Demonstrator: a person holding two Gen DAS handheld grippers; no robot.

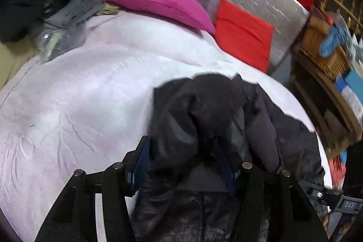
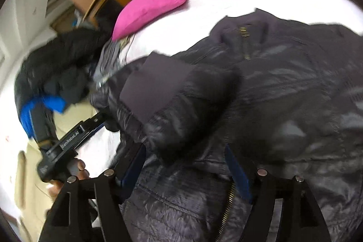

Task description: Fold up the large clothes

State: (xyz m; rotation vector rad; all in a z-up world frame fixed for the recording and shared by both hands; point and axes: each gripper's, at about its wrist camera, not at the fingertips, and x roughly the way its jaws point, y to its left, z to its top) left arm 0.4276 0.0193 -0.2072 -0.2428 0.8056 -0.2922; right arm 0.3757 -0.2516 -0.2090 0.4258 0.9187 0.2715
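Dark puffy jacket (image 2: pixel 261 87) spread on a bed (image 1: pixel 74 92) under a pale pink cover, near a magenta pillow (image 1: pixel 156 1) and a red cushion (image 1: pixel 244 35). Left hand-held gripper (image 1: pixel 181 162) standing partly wide, a bunched dark sleeve (image 1: pixel 199 106) between its blue pads, grip unclear through blur. Right hand-held gripper (image 2: pixel 186 165) standing wide over the jacket's zipper (image 2: pixel 226 203), pads apart from the fabric, clamping nothing.
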